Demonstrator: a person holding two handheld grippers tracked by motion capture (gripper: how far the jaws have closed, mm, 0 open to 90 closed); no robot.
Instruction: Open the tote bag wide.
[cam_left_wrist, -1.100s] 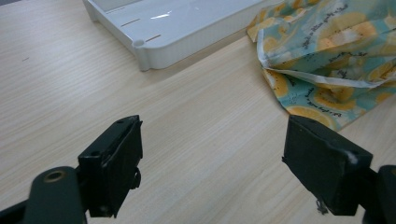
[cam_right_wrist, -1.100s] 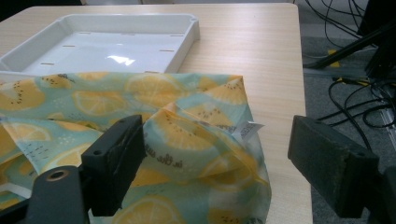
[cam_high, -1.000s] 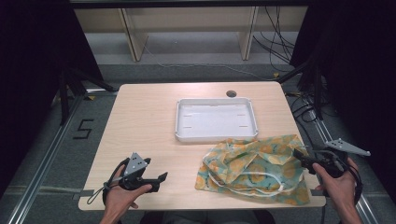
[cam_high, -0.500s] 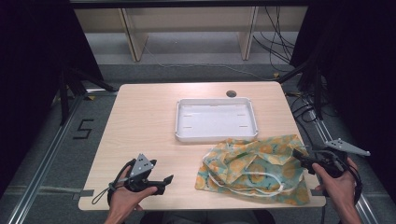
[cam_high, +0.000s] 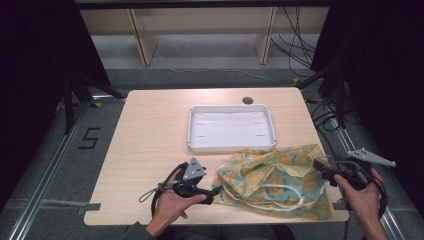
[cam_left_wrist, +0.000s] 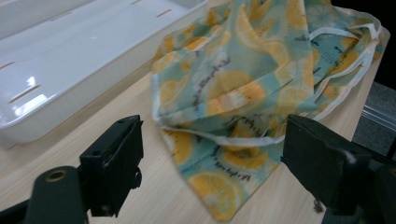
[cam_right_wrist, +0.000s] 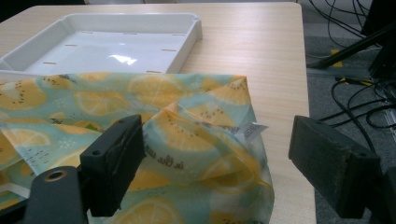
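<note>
Tabletop (cam_high: 150, 130) of pale wood, white tray (cam_high: 231, 127) beside lemon-print cloth (cam_high: 272, 180); left tool (cam_high: 214, 194) and right tool (cam_high: 320, 169) both released, flanking cloth; grey floor (cam_high: 45, 150) around.

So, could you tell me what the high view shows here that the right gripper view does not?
The high view alone takes in both hands, the left gripper at the cloth's left corner, the floor and a "5" marked on it. The right gripper view alone shows a small white label on the cloth's edge, between its open jaws. Both share the lemon-print cloth, the white tray and the table.
</note>
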